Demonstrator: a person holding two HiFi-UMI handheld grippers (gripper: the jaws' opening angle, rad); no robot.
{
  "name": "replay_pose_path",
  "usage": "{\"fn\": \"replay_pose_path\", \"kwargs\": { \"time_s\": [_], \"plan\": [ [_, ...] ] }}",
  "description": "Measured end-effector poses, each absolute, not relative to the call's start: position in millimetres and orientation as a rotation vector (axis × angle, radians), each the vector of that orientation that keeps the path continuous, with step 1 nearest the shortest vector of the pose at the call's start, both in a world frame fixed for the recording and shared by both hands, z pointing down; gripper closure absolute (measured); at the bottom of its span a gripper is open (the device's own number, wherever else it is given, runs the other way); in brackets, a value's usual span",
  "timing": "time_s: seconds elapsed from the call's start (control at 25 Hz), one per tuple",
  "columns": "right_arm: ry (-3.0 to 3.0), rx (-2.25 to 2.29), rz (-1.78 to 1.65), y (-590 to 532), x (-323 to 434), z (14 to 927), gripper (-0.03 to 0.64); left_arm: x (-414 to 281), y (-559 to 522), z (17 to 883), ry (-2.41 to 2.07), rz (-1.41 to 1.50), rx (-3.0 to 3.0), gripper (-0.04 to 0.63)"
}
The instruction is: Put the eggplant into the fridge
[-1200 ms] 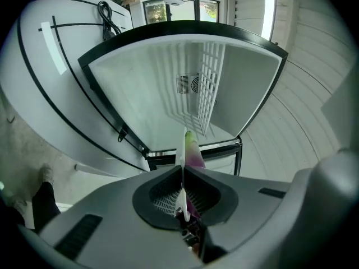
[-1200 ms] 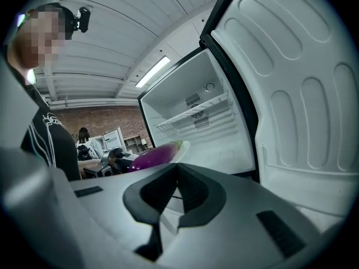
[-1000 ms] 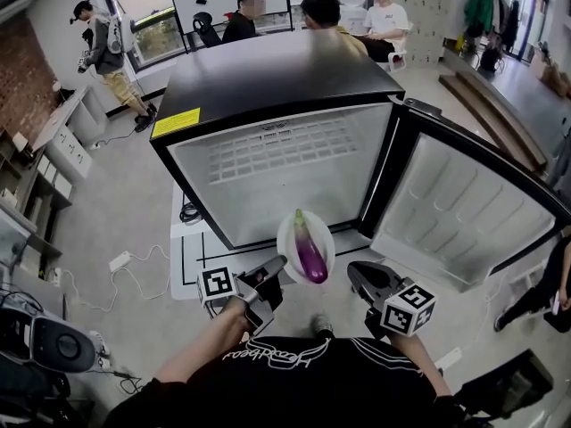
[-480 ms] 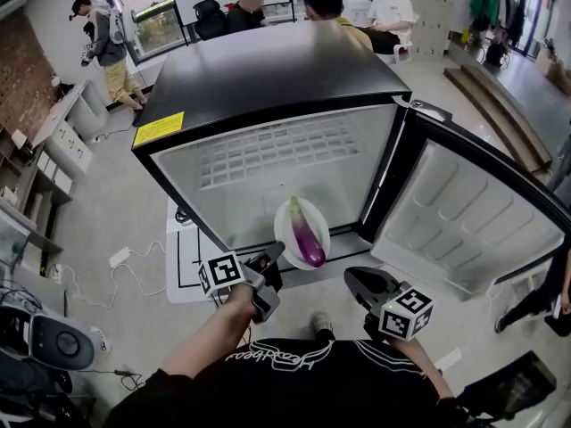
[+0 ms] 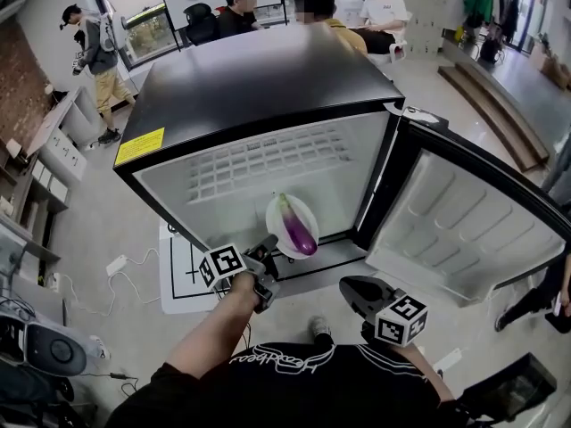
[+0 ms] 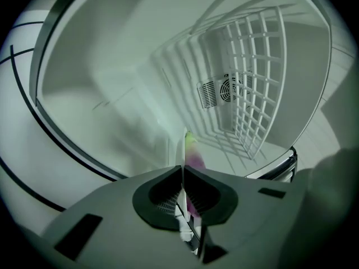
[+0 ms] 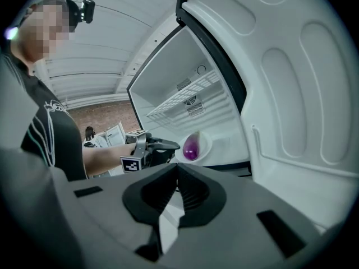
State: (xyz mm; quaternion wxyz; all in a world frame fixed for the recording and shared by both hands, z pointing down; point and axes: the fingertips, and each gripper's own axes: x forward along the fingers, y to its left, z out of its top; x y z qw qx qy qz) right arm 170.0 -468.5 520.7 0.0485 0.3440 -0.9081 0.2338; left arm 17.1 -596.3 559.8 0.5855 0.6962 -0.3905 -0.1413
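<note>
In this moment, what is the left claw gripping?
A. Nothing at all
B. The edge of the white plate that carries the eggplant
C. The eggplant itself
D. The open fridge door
B: the left claw is closed on the edge of the white plate, and the eggplant lies on that plate, apart from the claw.

The eggplant (image 5: 299, 230) is glossy purple with a green tip, on a white plate (image 5: 276, 214). The fridge (image 5: 268, 69) is black outside and white inside, with a yellow label (image 5: 139, 146) at its left edge.
</note>
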Motion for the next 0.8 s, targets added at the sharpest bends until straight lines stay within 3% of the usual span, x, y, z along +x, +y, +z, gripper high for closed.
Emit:
{"fn": "replay_pose_path", "kwargs": {
  "time_s": [0.8],
  "plan": [
    [-2.732, 1.078, 0.709, -480.3, 183.9, 530.3, 0.611, 8.1, -659.5, 593.9, -1.016, -0.403, 1.468, 0.575]
  ]
}}
